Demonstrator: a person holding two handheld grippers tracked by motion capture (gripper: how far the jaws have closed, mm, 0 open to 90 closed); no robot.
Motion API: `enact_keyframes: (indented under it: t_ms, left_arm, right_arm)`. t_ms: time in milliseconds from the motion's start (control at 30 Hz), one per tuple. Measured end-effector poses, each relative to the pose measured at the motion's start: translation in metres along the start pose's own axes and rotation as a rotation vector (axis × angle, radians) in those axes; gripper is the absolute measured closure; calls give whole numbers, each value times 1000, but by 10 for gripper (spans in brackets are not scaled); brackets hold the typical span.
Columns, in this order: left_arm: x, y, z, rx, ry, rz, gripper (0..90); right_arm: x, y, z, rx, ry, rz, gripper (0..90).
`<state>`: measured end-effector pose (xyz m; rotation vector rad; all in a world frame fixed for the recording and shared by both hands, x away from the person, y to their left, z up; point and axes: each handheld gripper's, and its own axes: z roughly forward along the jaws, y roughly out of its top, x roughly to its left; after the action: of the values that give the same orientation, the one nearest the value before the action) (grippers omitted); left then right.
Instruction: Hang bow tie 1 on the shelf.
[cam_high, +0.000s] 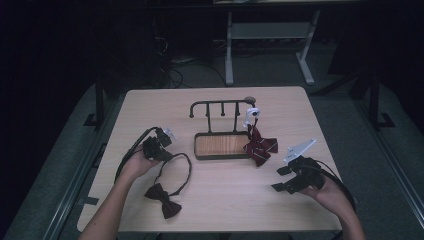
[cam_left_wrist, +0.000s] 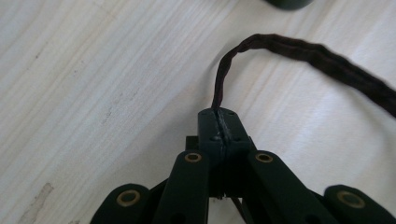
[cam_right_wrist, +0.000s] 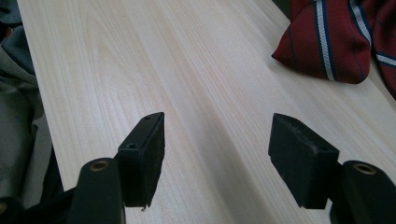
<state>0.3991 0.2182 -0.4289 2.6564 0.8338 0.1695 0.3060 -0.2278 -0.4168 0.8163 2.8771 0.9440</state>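
A dark brown bow tie (cam_high: 163, 200) lies near the table's front left, and its thin strap (cam_high: 187, 172) loops up toward my left gripper (cam_high: 169, 154). In the left gripper view the left gripper (cam_left_wrist: 219, 123) is shut on the strap (cam_left_wrist: 299, 49), which runs out from between the pads and curves to the right. A red striped bow tie (cam_high: 260, 146) hangs from the right end of a black hook rack (cam_high: 222, 104) and rests against the rack's wooden tray (cam_high: 200, 145). My right gripper (cam_high: 281, 179) stands open and empty above bare table, its jaws (cam_right_wrist: 217, 149) apart, with the red tie (cam_right_wrist: 336, 42) ahead to the right.
The light wooden table (cam_high: 225, 210) has bare surface at the front middle. A white clasp (cam_high: 252, 114) hangs on the rack above the red tie. Beyond the table are a dark floor, cables and a white desk frame (cam_high: 270, 45).
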Motion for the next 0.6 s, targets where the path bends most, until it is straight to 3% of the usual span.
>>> enact_keyframes:
  t_ms: [133,200,500,600]
  left_arm:
    - [-2,-2,-10,-34,-4,-1,895]
    - [-3,-3,-16,-29,1,20,895]
    - [-10,-4,-38,-66,-3,34,895]
    - [-11,-4,-43,-56,0,49,895]
  right_arm:
    - [0,0,1,1,4,-4,367]
    - [0,0,1,1,2,-5,365]
    - [-2,-2,-1,-4,8,3,367]
    - [-3,-3,-1,-6,9,5,366]
